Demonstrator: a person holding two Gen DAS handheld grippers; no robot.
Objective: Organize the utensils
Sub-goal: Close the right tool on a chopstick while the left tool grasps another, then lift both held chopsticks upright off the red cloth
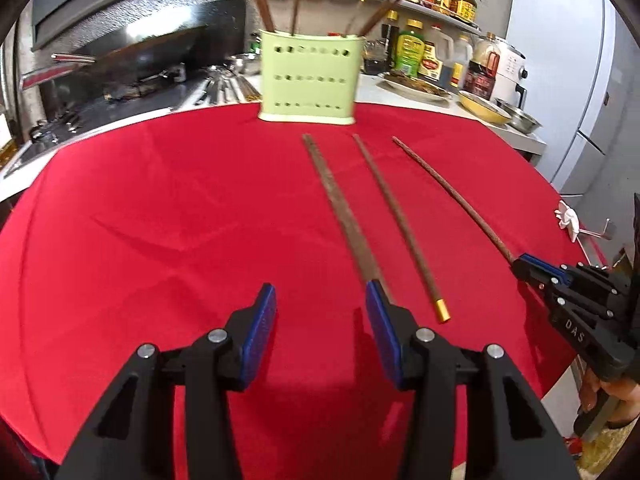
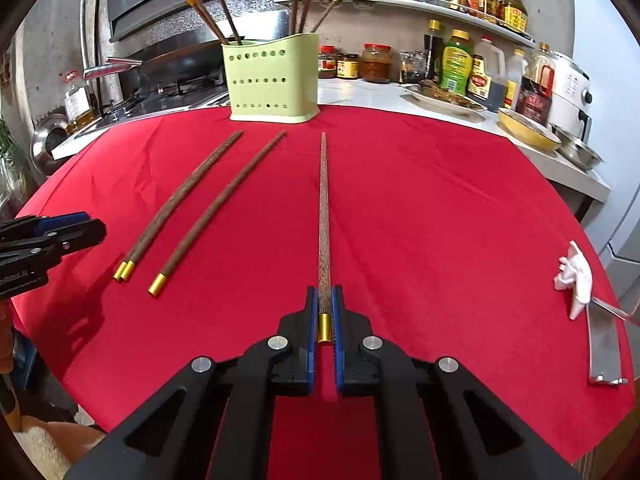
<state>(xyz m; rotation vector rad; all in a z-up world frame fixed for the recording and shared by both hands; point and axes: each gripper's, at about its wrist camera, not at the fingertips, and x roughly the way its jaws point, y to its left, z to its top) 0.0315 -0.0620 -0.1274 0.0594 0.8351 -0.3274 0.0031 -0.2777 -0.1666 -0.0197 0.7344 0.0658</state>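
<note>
The right claw (image 2: 325, 308) is clamped on a brown chopstick (image 2: 322, 216) at its gold-capped end, the blue pads pressing both sides just above the cap. The stick runs straight ahead from the pads, its thin tip pointing toward the pale green holder (image 2: 274, 82); whether the far part lies on the red cloth (image 2: 440, 240) or is slightly lifted cannot be told from this angle.

The left claw (image 1: 320, 320) stands with its jaws apart and nothing between its pads, hovering over the cloth. Its right finger (image 1: 384, 332) covers the near end of another chopstick (image 1: 336, 208), so contact there is unclear.

To the left of the gripped stick, in the right wrist view, lie three more: a close pair (image 2: 180, 204) with their gold caps side by side, and a single chopstick (image 2: 224, 208) just beside them, all angled toward the holder. From the left wrist view the pair is hard to separate and reads as one thick stick.

The perforated holder stands upright at the far edge of the cloth-covered surface and already has several chopsticks (image 2: 224, 16) leaning out of it. At the right edge of the cloth sit a small white rest (image 2: 576, 280) and a flat metal piece (image 2: 604, 348). Beyond the cloth, sauce bottles (image 2: 456, 60) and a yellow dish (image 2: 528, 128) line the counter.
</note>
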